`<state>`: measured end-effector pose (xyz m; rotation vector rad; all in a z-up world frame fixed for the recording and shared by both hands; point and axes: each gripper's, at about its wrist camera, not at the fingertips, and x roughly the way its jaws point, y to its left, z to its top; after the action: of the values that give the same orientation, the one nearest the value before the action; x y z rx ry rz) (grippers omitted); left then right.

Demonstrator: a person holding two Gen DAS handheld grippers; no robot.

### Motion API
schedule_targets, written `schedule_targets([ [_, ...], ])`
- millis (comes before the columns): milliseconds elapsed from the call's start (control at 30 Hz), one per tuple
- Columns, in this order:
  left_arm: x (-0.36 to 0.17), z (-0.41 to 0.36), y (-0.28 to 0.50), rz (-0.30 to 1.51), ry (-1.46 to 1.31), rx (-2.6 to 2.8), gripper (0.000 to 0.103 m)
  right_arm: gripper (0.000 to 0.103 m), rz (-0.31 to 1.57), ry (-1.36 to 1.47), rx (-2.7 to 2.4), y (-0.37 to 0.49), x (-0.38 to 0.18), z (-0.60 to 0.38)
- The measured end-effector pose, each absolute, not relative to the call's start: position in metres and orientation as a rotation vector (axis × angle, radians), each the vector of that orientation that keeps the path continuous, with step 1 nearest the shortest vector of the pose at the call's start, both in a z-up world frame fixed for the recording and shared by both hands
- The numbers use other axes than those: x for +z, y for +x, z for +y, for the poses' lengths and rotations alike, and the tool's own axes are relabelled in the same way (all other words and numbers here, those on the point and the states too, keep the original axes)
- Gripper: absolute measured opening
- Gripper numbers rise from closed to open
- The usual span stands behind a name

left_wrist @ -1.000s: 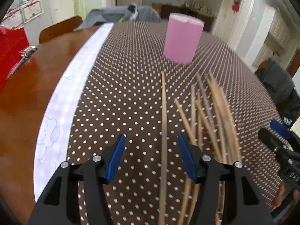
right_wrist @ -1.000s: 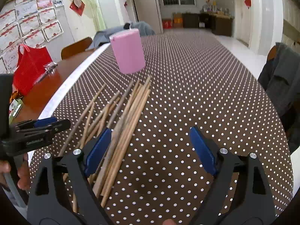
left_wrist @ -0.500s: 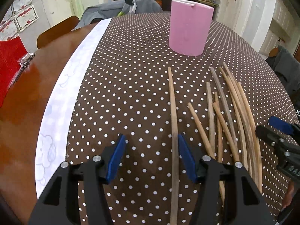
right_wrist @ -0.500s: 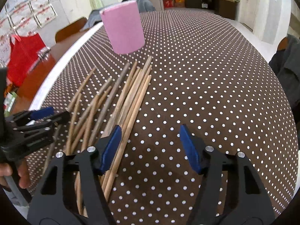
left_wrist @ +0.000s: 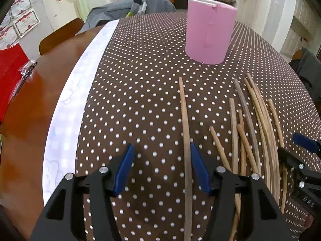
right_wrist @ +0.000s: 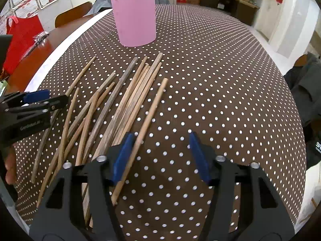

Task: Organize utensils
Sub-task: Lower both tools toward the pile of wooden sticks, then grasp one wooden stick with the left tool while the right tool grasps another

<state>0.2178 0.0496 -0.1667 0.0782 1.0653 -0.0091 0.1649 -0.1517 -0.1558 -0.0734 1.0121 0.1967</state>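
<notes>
Several wooden chopsticks (right_wrist: 128, 100) lie loose on the brown dotted tablecloth (right_wrist: 220, 80). A pink cylindrical holder (right_wrist: 136, 16) stands upright beyond them; it also shows in the left wrist view (left_wrist: 208, 28). My left gripper (left_wrist: 161, 166) is open low over the cloth, with one long chopstick (left_wrist: 185, 132) lying just inside its right finger. My right gripper (right_wrist: 158, 156) is open, and one chopstick (right_wrist: 148, 120) set apart from the pile lies just inside its left finger. Neither chopstick is clamped.
A white cloth strip (left_wrist: 74, 104) borders the dotted cloth, with bare wooden table (left_wrist: 26, 110) left of it. A red bag (right_wrist: 22, 38) and a chair (left_wrist: 60, 34) are at the far left. A dark garment (right_wrist: 307, 92) hangs at the right.
Both grippers have moved forward and lower over the chopsticks. One chopstick now lies apart at the right of the pile, beside my right gripper's left finger. Both stay open.
</notes>
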Motion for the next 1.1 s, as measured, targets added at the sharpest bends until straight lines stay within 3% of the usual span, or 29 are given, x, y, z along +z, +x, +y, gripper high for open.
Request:
schedule_targets([
  [33, -0.166, 0.049, 0.221, 1.076, 0.082, -0.013, 0.058, 0.035, 1.023, -0.075, 0.198, 0.172, -0.155, -0.153],
  [167, -0.166, 0.048, 0.242, 1.107, 0.09, -0.032, 0.054, 0.018, 1.097, -0.052, 0.232, 0.193, -0.151, -0.163],
  [233, -0.165, 0.049, 0.247, 1.117, 0.055, -0.053, 0.04, 0.015, 1.122, -0.031, 0.254, 0.197, -0.148, -0.166],
  [300, -0.164, 0.047, 0.25, 1.117, 0.055, -0.061, 0.015, 0.013, 1.132, -0.009, 0.265, 0.197, -0.148, -0.168],
  [367, -0.163, 0.046, 0.251, 1.115, 0.055, -0.061, 0.008, 0.011, 1.129, 0.008, 0.275, 0.198, -0.148, -0.17],
  [433, -0.163, 0.047, 0.248, 1.105, 0.028, -0.076, 0.006, 0.006, 1.124, 0.034, 0.288, 0.201, -0.148, -0.177],
  [600, -0.15, 0.054, 0.234, 1.009, -0.045, -0.101, 0.006, 0.006, 1.082, 0.085, 0.325, 0.196, -0.142, -0.198],
  [1100, -0.041, 0.035, 0.181, 0.565, -0.157, -0.283, 0.006, 0.006, 0.825, 0.189, 0.472, 0.18, -0.061, -0.24],
])
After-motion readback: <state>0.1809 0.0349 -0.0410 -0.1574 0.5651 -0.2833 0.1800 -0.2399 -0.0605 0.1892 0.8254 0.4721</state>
